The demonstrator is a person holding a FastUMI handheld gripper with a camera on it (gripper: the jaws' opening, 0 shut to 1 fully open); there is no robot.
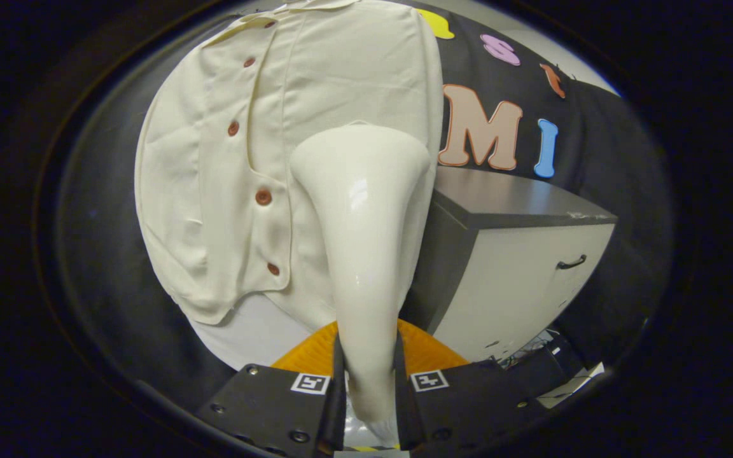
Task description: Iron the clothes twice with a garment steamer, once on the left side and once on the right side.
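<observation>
A cream button-up shirt (214,172) with brown buttons hangs just ahead of me against the black cloth wall. My gripper (369,375) is shut on the handle of a glossy white garment steamer (366,216). The steamer rises from between the fingers and widens to a flat head. The head rests against the shirt's right half, to the right of the button row and about level with the middle buttons. The steamer hides the fabric behind it.
A cabinet (519,254) with a dark top and a pale drawer front with a black handle stands just right of the shirt. Cables lie on the floor below the cabinet. A white panel (245,331) shows under the shirt hem.
</observation>
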